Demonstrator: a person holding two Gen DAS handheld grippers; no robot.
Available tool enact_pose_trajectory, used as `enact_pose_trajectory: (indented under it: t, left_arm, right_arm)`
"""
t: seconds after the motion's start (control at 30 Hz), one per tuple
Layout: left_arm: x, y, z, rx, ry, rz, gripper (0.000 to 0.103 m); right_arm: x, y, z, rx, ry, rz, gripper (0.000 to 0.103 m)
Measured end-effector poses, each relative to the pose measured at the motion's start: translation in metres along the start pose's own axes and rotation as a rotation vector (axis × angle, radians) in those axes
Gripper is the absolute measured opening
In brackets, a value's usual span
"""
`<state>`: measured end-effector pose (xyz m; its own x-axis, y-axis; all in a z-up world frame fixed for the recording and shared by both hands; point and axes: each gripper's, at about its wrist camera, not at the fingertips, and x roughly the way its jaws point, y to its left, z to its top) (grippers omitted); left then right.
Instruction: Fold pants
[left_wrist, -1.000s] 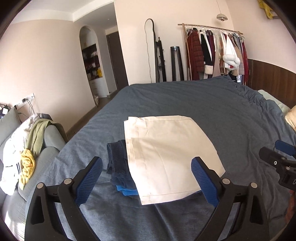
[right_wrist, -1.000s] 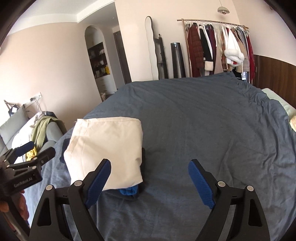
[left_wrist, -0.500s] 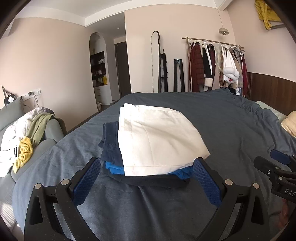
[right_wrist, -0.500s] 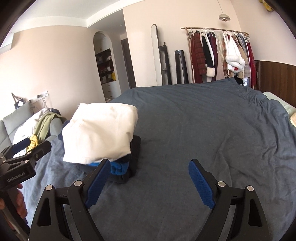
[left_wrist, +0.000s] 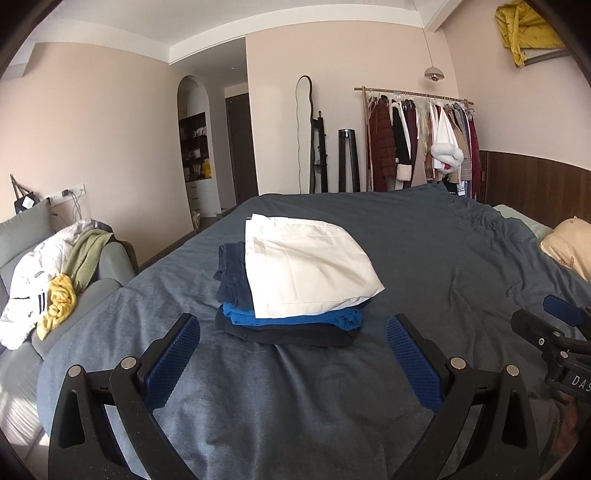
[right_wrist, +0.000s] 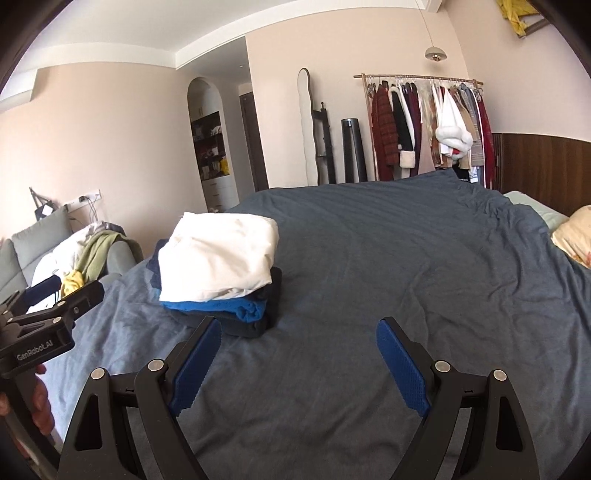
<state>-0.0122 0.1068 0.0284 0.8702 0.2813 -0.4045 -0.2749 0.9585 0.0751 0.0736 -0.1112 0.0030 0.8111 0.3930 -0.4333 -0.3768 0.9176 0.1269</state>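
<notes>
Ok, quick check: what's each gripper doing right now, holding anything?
Left gripper: open, holding nothing, short of the folded stack.
Right gripper: open, holding nothing, over the bedspread.

**Bed and what lies on it**

A bed (left_wrist: 424, 251) under a rumpled grey-blue cover fills the lower frame. At centre sits a stack of folded clothes (left_wrist: 295, 295) (cream pants (left_wrist: 306, 266) topmost). A yellowish pillow (left_wrist: 569, 243) lies at the right edge.
</notes>
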Motion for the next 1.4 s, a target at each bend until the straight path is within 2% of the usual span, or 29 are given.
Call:
enact_pose_trajectory:
  t: [0.2, 0.6, 1.4]
  left_arm:
    - [-0.022, -0.005, -0.008, -0.005, 0.003, -0.024, 0.103]
    - [-0.046, -0.014, -0.016, 0.0, 0.002, -0.026, 0.103]
    - [-0.048, -0.025, -0.023, -0.006, 0.027, -0.034, 0.103]
  right_arm:
    - [-0.026, 0.001, -0.007, -0.008, -0.019, -0.025, 0.087]
    - [-0.056, -0.003, -0.019, 0.0, -0.036, -0.03, 0.087]
    - [-0.06, -0.017, -0.03, 0.032, -0.013, -0.034, 0.087]
